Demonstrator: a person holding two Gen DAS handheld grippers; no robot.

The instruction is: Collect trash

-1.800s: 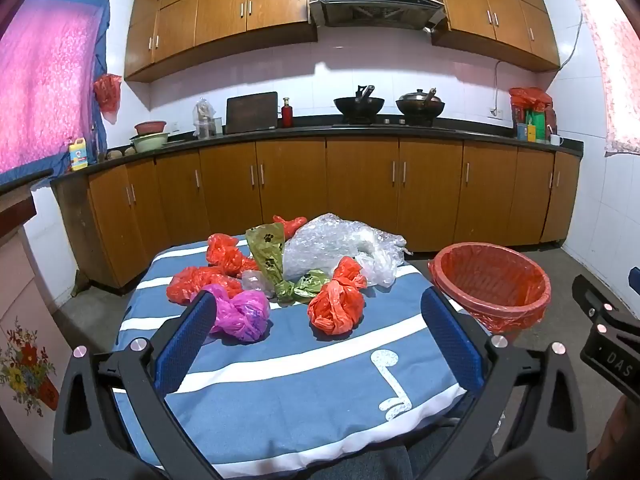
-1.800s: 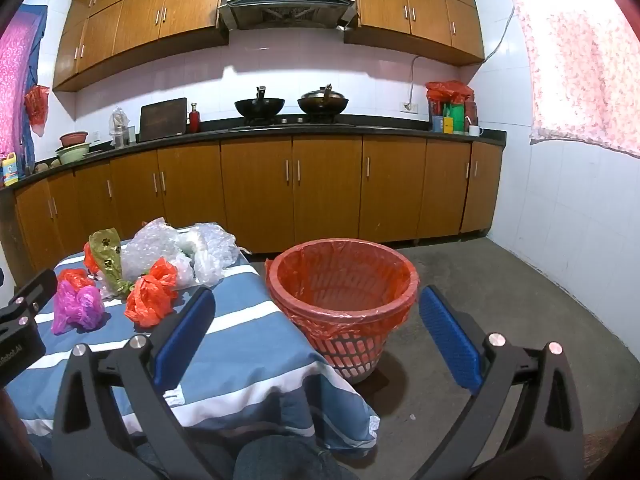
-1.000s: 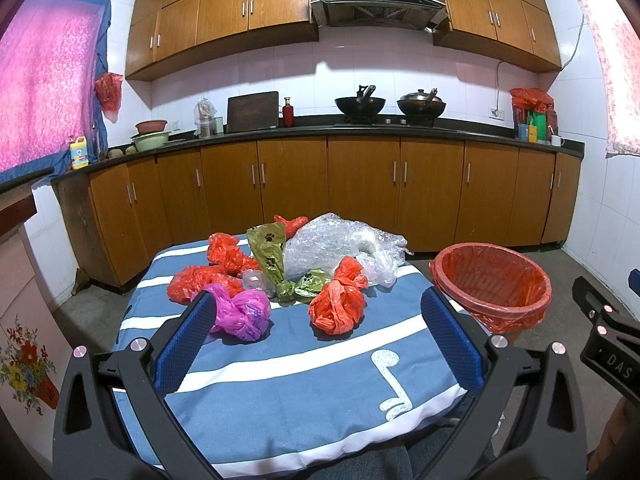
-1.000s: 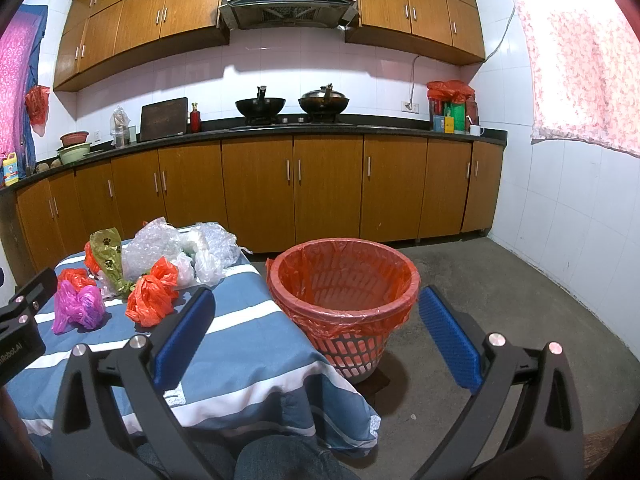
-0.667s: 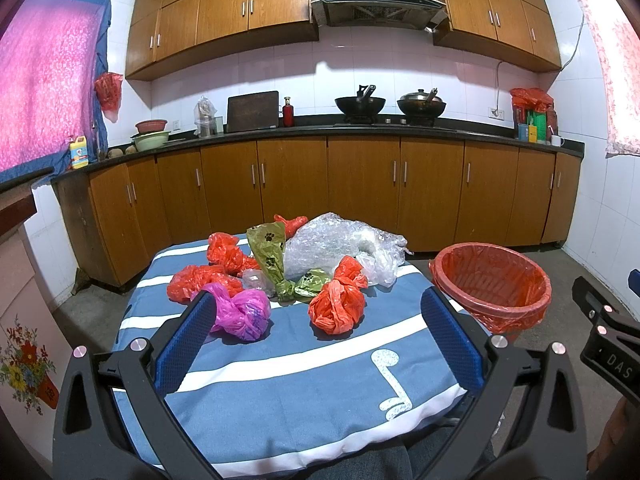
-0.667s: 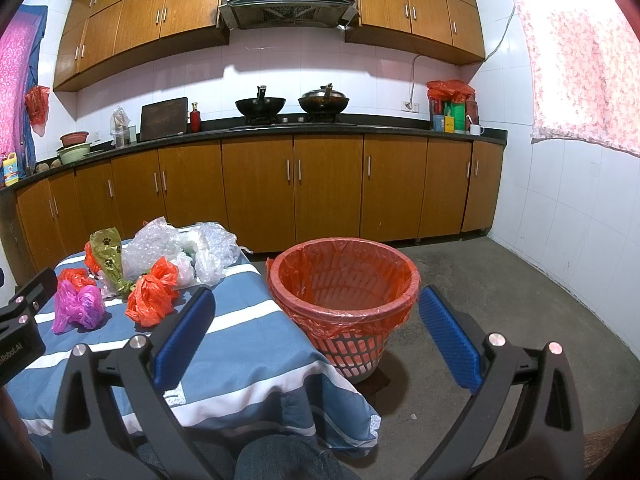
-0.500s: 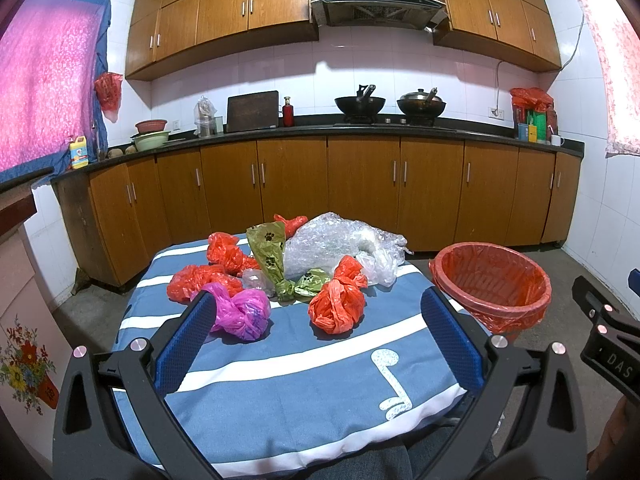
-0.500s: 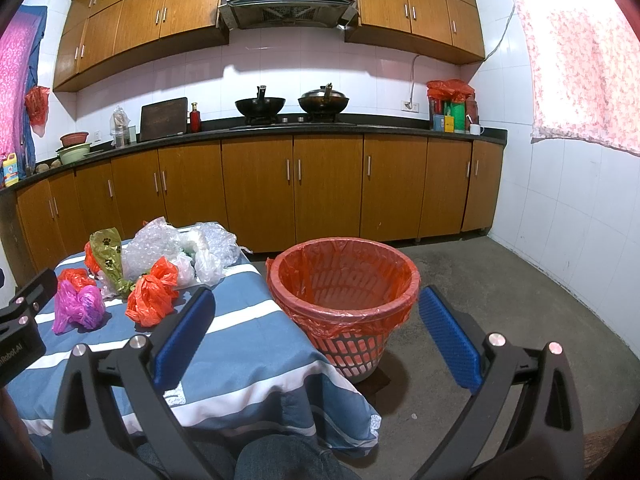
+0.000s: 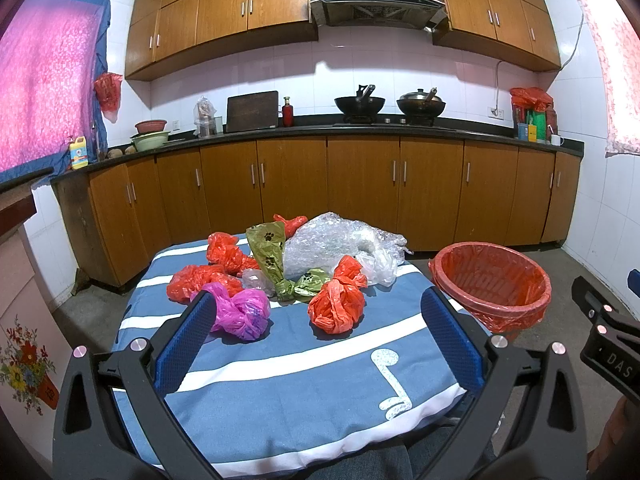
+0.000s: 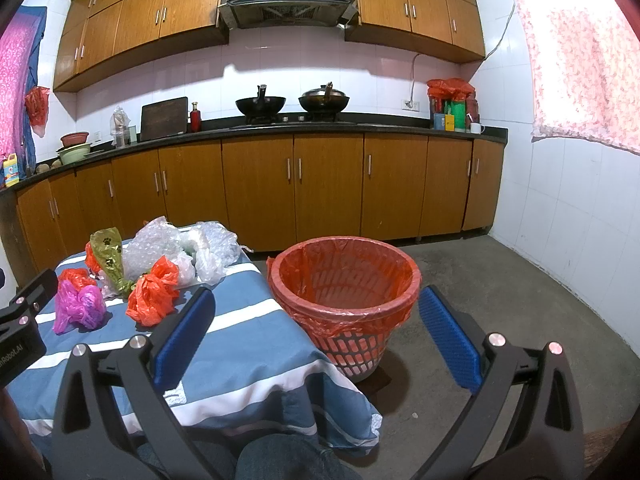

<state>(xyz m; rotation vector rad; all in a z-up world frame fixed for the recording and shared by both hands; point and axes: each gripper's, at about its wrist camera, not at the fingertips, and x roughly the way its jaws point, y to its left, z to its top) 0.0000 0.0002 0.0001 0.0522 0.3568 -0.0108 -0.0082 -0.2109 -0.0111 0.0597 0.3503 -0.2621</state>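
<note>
Crumpled plastic bags lie on a table with a blue and white striped cloth [image 9: 304, 376]: an orange bag [image 9: 338, 306], a pink bag [image 9: 242, 312], red bags [image 9: 196, 280], green paw-print bags [image 9: 272, 252] and clear bubble wrap [image 9: 332, 242]. A red-lined basket bin [image 10: 344, 280] stands on the floor right of the table; it also shows in the left wrist view [image 9: 490, 284]. My left gripper [image 9: 318, 320] is open and empty, held before the table facing the bags. My right gripper [image 10: 316, 320] is open and empty, facing the bin.
Wooden kitchen cabinets [image 9: 360, 184] run along the back wall under a dark counter with woks [image 9: 360, 102]. A white tiled wall [image 10: 568, 216] is on the right. Bare concrete floor [image 10: 500, 304] surrounds the bin. The bags show in the right wrist view [image 10: 152, 292] at left.
</note>
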